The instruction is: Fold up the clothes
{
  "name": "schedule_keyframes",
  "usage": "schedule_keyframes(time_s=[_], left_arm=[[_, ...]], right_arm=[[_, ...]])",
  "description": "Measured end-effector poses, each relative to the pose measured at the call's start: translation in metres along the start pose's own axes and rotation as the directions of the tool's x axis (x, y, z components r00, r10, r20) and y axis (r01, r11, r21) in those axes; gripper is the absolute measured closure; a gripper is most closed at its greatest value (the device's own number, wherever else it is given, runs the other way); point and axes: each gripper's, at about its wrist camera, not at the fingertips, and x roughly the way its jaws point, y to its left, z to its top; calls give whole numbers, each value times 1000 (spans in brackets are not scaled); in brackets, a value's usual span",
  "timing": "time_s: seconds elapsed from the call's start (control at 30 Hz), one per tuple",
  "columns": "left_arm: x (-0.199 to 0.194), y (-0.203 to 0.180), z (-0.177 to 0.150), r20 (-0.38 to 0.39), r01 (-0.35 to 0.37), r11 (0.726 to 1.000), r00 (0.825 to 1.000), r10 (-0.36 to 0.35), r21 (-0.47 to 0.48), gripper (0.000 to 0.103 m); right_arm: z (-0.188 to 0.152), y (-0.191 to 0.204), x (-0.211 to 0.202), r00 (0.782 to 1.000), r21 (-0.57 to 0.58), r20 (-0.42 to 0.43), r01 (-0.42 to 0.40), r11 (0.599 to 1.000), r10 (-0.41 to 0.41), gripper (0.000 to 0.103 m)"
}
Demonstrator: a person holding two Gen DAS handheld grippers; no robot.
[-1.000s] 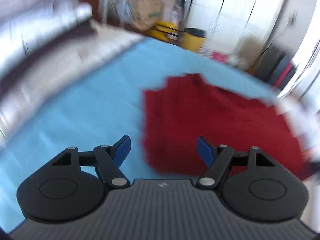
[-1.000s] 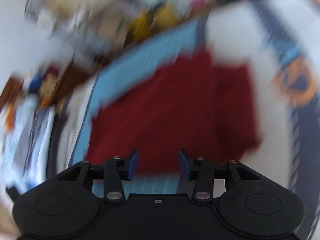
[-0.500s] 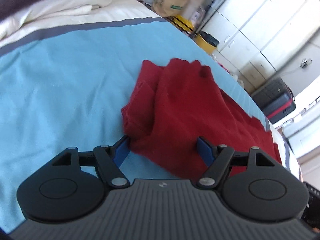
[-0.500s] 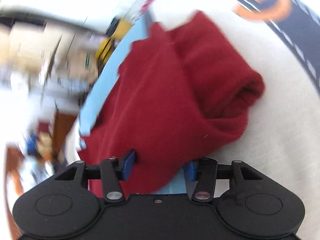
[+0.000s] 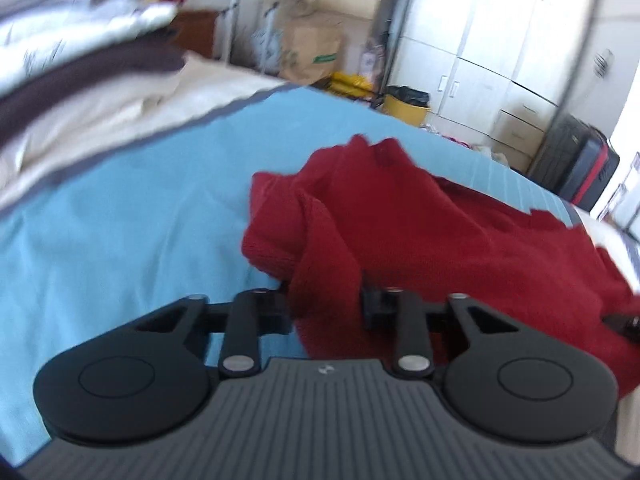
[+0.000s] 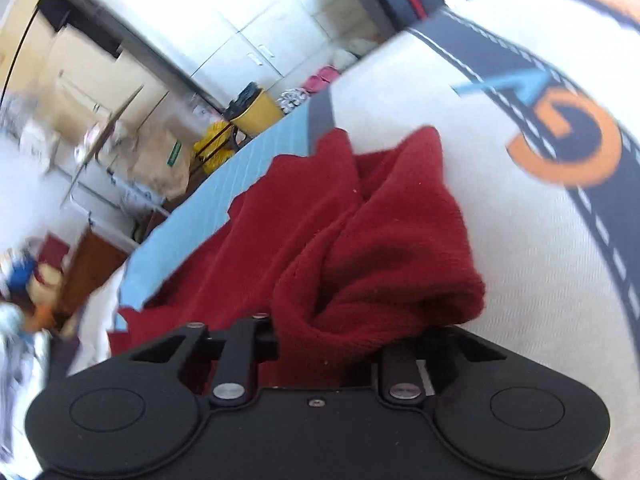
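Note:
A dark red knitted garment (image 5: 420, 220) lies bunched on a light blue bedspread (image 5: 120, 220). My left gripper (image 5: 326, 300) has its jaws closing on the near left edge of the garment, and cloth fills the gap and hides the pads. In the right wrist view the same red garment (image 6: 360, 248) is gathered into a thick fold over the white cover. My right gripper (image 6: 328, 340) has its jaws closing on that fold, with its fingertips buried in the cloth.
A pile of folded white, cream and dark brown laundry (image 5: 80, 60) sits at the far left of the bed. Beyond the bed stand a yellow bin (image 5: 404, 106), a cardboard box (image 5: 312, 52), white cabinets (image 5: 500, 40) and a black suitcase (image 5: 580, 164). A white cover with a dark and orange print (image 6: 560, 140) lies to the right.
Both grippers came down onto the red garment and their jaws drew in on its near edge. The cloth has bunched up between the fingers of each.

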Motion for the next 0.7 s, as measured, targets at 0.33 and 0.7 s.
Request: schedule_keyframes(time_s=[0.33, 0.7], left_arm=[[-56, -17, 7, 103, 1, 994, 995, -13, 112, 81], [-147, 7, -34, 56, 91, 991, 994, -97, 95, 81]], right_arm=[[14, 13, -41, 999, -122, 27, -27, 992, 31, 84], [-13, 20, -106, 999, -248, -41, -29, 968, 19, 84]])
